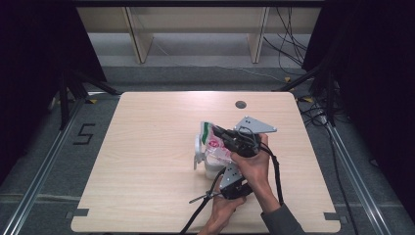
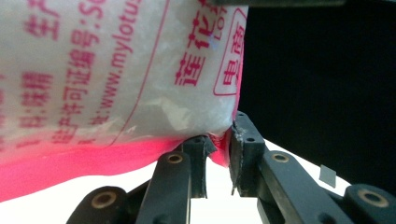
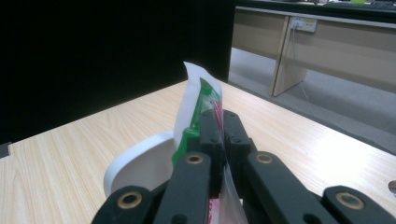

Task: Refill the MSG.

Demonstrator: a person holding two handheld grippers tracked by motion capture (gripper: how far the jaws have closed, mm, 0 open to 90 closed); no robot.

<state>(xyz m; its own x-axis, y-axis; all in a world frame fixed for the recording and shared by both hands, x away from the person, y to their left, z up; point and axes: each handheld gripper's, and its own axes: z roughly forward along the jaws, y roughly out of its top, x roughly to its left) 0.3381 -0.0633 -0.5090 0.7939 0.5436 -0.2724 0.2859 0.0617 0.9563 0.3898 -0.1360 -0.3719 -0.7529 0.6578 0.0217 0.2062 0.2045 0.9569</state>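
Note:
A clear plastic bag (image 1: 214, 143) of white grains, printed in pink with a green top edge, is held above a white cup (image 1: 204, 165) near the table's middle. My right gripper (image 1: 219, 132) is shut on the bag's top edge (image 3: 196, 100); its jaws (image 3: 223, 128) press flat on the film, with the cup's rim (image 3: 133, 161) just beyond. My left gripper (image 1: 221, 171) reaches up from below. Its jaws (image 2: 218, 156) are shut on the bag's pink bottom corner (image 2: 222, 145), and the bag's printed side (image 2: 116, 70) looms close above.
The light wooden table (image 1: 147, 147) has a round grommet hole (image 1: 240, 104) near its far edge. Black stand legs (image 1: 73, 88) rise off the left and right far corners. Wooden furniture legs (image 1: 137, 39) and cables (image 1: 288, 44) lie beyond.

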